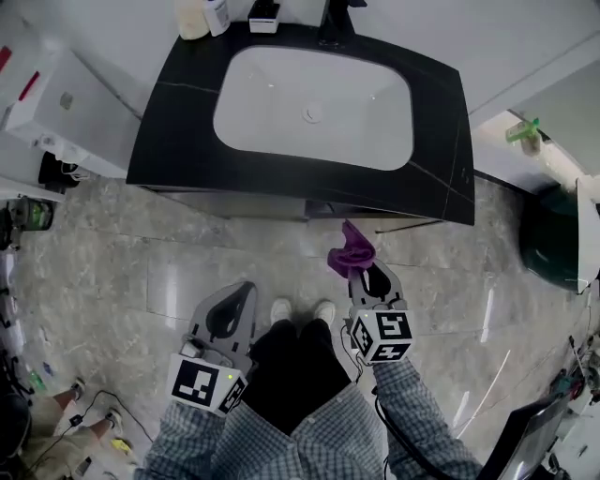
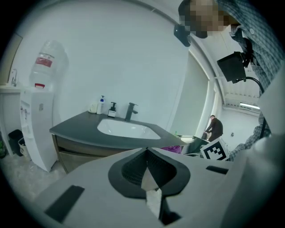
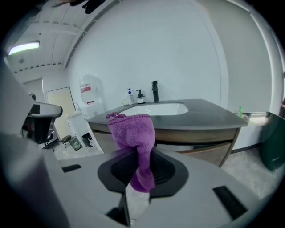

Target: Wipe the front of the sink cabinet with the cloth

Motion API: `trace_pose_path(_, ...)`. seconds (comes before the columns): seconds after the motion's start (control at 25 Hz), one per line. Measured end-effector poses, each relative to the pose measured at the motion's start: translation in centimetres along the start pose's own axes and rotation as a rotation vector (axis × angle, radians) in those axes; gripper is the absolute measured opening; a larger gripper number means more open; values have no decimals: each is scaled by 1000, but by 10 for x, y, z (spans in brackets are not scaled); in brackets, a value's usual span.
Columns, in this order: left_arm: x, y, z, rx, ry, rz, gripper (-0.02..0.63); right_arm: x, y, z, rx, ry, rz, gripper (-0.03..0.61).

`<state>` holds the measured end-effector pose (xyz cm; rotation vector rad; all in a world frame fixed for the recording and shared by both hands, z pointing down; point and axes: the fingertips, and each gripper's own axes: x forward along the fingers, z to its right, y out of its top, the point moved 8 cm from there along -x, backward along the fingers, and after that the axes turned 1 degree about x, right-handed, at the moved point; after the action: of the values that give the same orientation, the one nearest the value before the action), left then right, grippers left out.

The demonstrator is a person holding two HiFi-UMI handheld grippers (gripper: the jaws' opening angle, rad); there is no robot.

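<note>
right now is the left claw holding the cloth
No, the cloth is pinched in the right claw; the left claw is shut on nothing.

Logged grey marble-tile floor (image 1: 141,262) across lower frame. Found standing on it: sink cabinet (image 1: 244,204) at top centre, white water dispenser (image 1: 56,103) upper left, dark green bin (image 1: 548,239) at right edge. Noted black countertop (image 1: 178,122) carrying bottles (image 1: 202,14) and faucet (image 1: 333,23) along top edge.
</note>
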<state>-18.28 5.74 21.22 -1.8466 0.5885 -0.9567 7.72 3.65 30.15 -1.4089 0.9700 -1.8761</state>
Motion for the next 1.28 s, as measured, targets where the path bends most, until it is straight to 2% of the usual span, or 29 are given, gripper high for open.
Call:
trace_pose_path(0.24,-21,13,17,38,-55,2,11,-64,17,3,46,-88,57,75)
trace_pose_path(0.44,-39,18,31,59,-66,11,11,-105,15,-2,78,-112,70,75)
trace_pose_path(0.6,-51,22,49,69,-64,36,11,-135,15,-9,147,-89,96,75)
trace_pose_path(0.84,-75,20,85,75,-45,54,11,-181,19,-23,117,-11,143,74)
trace_pose_path(0.92,-85,15,101,79,-44,61,11,-198,12,-25,112,6,147,75)
trace_pose_path(1.08,-108,1,129,91,-22,75,11,-234,-5,-24,205,30,170,75)
trace_pose_path(1.28,-137,-18,163,94,12,92,11,-279,-31,-18,198,42,182,75)
